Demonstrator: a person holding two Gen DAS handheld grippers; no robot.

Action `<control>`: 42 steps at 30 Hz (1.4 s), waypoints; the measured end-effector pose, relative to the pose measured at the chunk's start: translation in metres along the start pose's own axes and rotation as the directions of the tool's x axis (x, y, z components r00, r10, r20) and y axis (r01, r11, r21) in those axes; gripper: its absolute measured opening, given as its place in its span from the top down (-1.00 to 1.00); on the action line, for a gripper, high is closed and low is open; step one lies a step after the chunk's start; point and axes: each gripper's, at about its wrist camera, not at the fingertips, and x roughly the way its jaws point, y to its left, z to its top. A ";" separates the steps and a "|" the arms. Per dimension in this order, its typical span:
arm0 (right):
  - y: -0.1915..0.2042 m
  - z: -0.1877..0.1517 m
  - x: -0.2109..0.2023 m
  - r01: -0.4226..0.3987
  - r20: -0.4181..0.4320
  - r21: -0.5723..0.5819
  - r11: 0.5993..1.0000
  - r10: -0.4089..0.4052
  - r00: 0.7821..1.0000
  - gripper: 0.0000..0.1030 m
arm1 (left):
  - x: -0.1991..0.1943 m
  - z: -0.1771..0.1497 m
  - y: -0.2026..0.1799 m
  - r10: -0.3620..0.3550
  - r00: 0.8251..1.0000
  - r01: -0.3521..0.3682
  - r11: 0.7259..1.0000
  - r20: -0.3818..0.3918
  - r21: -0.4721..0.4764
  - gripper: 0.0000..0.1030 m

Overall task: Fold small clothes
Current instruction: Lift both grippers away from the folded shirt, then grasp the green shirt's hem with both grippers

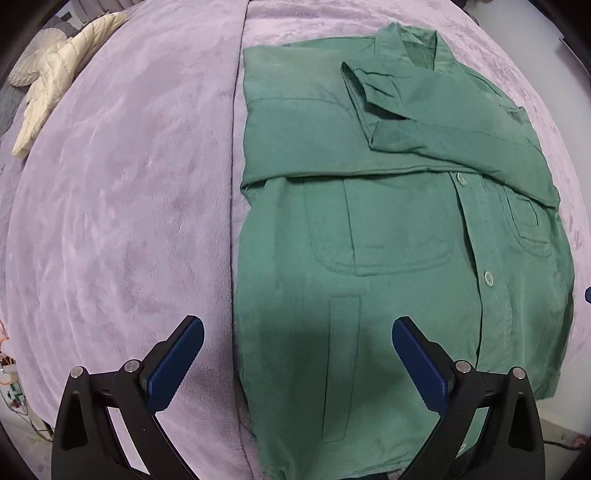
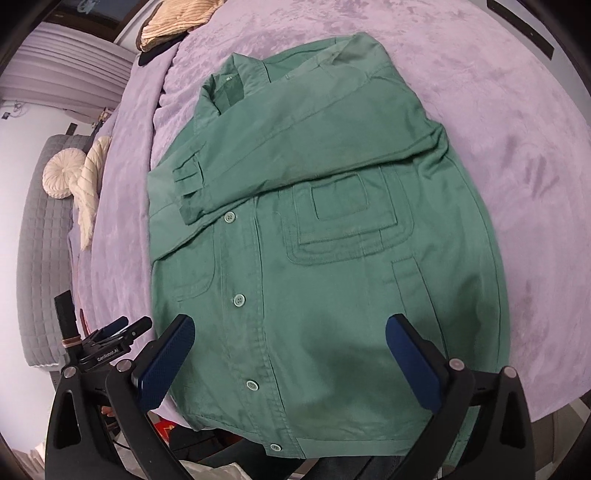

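Observation:
A green button-up shirt (image 1: 399,236) lies front up on a lilac plush blanket (image 1: 122,206), collar at the far end, both sleeves folded across the chest. It also shows in the right wrist view (image 2: 325,280). My left gripper (image 1: 297,332) is open and empty, hovering over the shirt's near left hem edge. My right gripper (image 2: 290,334) is open and empty above the shirt's near hem, beside the button placket (image 2: 240,300). The left gripper's body (image 2: 107,339) shows at the left in the right wrist view.
A cream puffer jacket (image 1: 55,77) lies at the blanket's far left; it also shows in the right wrist view (image 2: 90,184) by a round cream cushion (image 2: 61,173). A tan corduroy garment (image 2: 177,22) lies at the far end. A grey quilted sofa (image 2: 40,266) is left.

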 end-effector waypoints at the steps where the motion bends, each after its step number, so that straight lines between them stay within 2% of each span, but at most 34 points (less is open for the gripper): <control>1: -0.002 -0.006 0.002 0.007 -0.009 0.009 1.000 -0.006 1.000 -1.00 | 0.001 -0.005 0.004 -0.007 1.000 0.007 1.000 -0.008 0.003 -0.98; 5: -0.014 -0.025 0.009 0.016 -0.041 0.051 0.999 -0.014 0.999 -1.00 | 0.001 -0.031 0.018 -0.032 0.999 0.032 0.999 -0.035 0.003 -0.98; 9: -0.029 -0.032 0.015 0.049 -0.070 0.039 0.998 -0.046 0.996 -1.00 | 0.013 -0.065 0.025 -0.083 0.993 0.080 0.996 -0.085 -0.048 -0.98; 13: -0.057 -0.041 0.011 0.086 -0.089 0.022 0.996 -0.084 0.993 -1.00 | 0.033 -0.096 0.014 -0.090 0.988 0.081 0.994 -0.123 -0.072 -0.98; 16: -0.087 -0.055 0.003 0.126 -0.096 0.025 0.992 -0.123 0.988 -1.00 | 0.041 -0.111 -0.005 -0.050 0.993 0.046 0.998 -0.110 -0.045 -0.98; 18: -0.110 -0.066 0.000 0.146 -0.109 0.034 0.989 -0.142 0.984 -1.00 | 0.044 -0.117 -0.015 -0.050 0.992 0.046 0.998 -0.113 -0.042 -0.98; 21: -0.136 -0.083 0.005 0.131 -0.148 0.055 0.990 -0.122 0.981 -1.00 | 0.044 -0.123 -0.028 -0.024 0.995 0.022 1.000 -0.093 -0.023 -0.98; 25: -0.147 -0.101 0.013 0.097 -0.167 0.043 0.994 -0.089 0.982 -1.00 | 0.045 -0.135 -0.037 -0.060 0.994 0.056 0.997 -0.097 -0.045 -0.98; 28: -0.150 -0.106 0.019 0.054 -0.168 0.052 0.997 -0.045 0.985 -1.00 | 0.045 -0.143 -0.047 -0.058 0.993 0.056 0.998 -0.103 -0.020 -0.98; 30: -0.143 -0.106 0.022 -0.026 -0.165 0.060 0.998 0.035 0.986 -1.00 | 0.044 -0.148 -0.059 -0.062 0.993 0.062 0.998 -0.104 0.000 -0.79; 31: -0.137 -0.107 0.023 -0.057 -0.163 0.058 0.997 0.066 0.984 -1.00 | 0.043 -0.150 -0.065 -0.050 0.993 0.052 0.999 -0.108 0.015 -0.50; 32: -0.132 -0.107 0.023 -0.094 -0.163 0.053 0.994 0.101 0.981 -0.99 | 0.042 -0.151 -0.072 -0.032 0.994 0.035 0.999 -0.108 0.031 -0.35; 33: -0.127 -0.108 0.025 -0.122 -0.166 0.050 0.991 0.129 0.978 -0.95 | 0.039 -0.151 -0.074 -0.027 0.994 0.032 0.999 -0.104 0.042 -0.07; 35: -0.120 -0.107 0.031 -0.131 -0.179 0.060 0.990 0.140 0.974 -0.75 | 0.031 -0.148 -0.073 -0.040 0.994 0.045 0.998 -0.102 0.044 0.54; 36: -0.119 -0.108 0.035 -0.111 -0.197 0.075 0.991 0.124 0.972 -0.26 | 0.027 -0.146 -0.070 -0.056 0.993 0.060 0.998 -0.104 0.036 0.70; 37: -0.120 -0.108 0.039 -0.095 -0.216 0.092 0.991 0.113 0.970 0.47 | 0.022 -0.142 -0.064 -0.085 0.990 0.088 0.996 -0.108 0.020 0.79; 38: -0.121 -0.107 0.040 -0.081 -0.224 0.108 0.991 0.103 0.969 0.63 | 0.017 -0.138 -0.056 -0.142 0.984 0.141 0.990 -0.111 -0.013 0.79; 39: -0.122 -0.106 0.037 -0.096 -0.213 0.128 0.987 0.122 0.969 0.68 | 0.010 -0.136 -0.049 -0.191 0.976 0.187 0.981 -0.104 -0.044 0.79; 40: -0.122 -0.105 0.033 -0.128 -0.197 0.144 0.981 0.156 0.968 0.76 | 0.001 -0.134 -0.042 -0.234 0.968 0.228 0.971 -0.093 -0.070 0.79; 42: -0.121 -0.100 0.020 -0.209 -0.149 0.173 0.962 0.235 0.960 0.79 | -0.014 -0.126 -0.033 -0.291 0.954 0.284 0.954 -0.076 -0.098 0.79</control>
